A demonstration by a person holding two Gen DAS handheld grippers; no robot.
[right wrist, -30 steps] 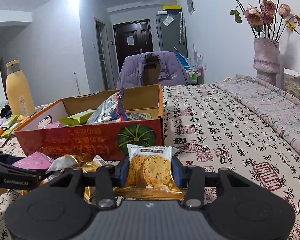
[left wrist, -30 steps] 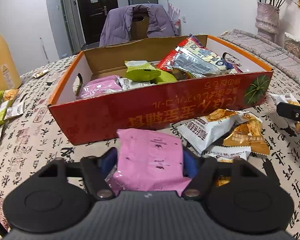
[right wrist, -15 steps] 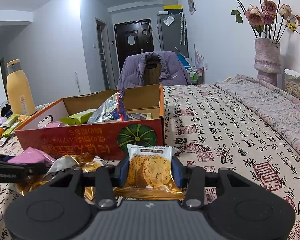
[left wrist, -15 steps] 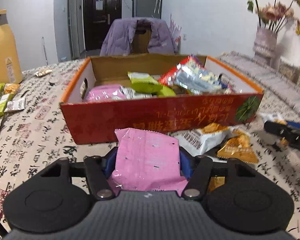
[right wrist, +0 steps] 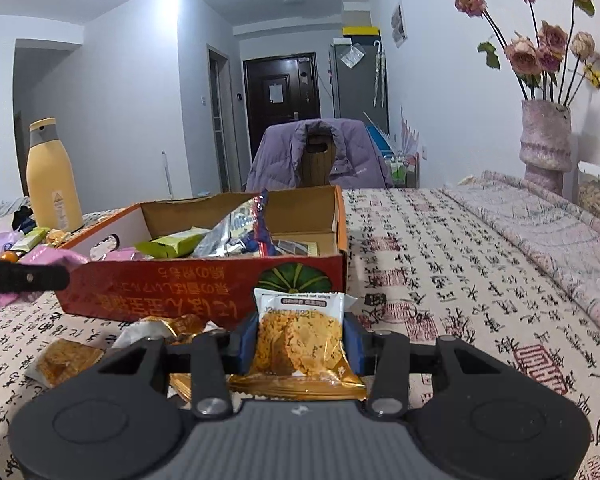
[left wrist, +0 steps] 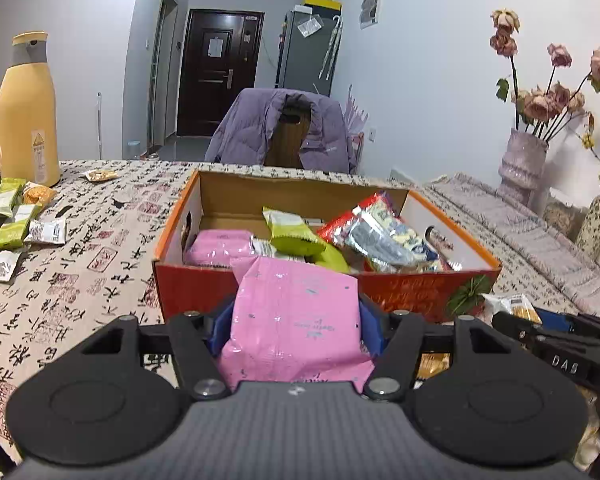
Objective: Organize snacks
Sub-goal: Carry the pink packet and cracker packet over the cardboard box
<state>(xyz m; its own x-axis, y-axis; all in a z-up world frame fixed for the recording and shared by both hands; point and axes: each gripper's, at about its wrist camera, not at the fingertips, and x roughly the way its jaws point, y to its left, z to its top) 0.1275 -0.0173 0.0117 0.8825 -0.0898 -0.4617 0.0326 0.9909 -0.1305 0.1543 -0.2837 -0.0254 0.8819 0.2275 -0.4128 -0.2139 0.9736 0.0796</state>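
Observation:
My left gripper point(left wrist: 296, 320) is shut on a pink snack packet point(left wrist: 296, 320), held up in front of the near wall of the red cardboard box point(left wrist: 192, 292). Inside the box lie a pink packet point(left wrist: 220, 246), a green packet point(left wrist: 292, 232) and a red and silver bag point(left wrist: 380, 232). My right gripper point(right wrist: 298, 344) is shut on a white and gold cracker packet point(right wrist: 298, 336), low over the table near the box's front right corner point(right wrist: 300, 276). The left gripper point(right wrist: 24, 276) shows at the left edge of the right wrist view, the right gripper point(left wrist: 556, 344) at the right of the left wrist view.
Loose gold cracker packets point(right wrist: 68, 360) lie on the patterned tablecloth before the box. More snacks point(left wrist: 16, 216) and a yellow bottle point(left wrist: 28, 108) stand at the far left. A vase of flowers point(right wrist: 546, 144) sits at the right. A chair with a purple jacket point(left wrist: 280, 132) is behind the table.
The left gripper has risen with the pink packet and tilted, so the box's inside shows more from above. The right gripper has stayed in place with its cracker packet.

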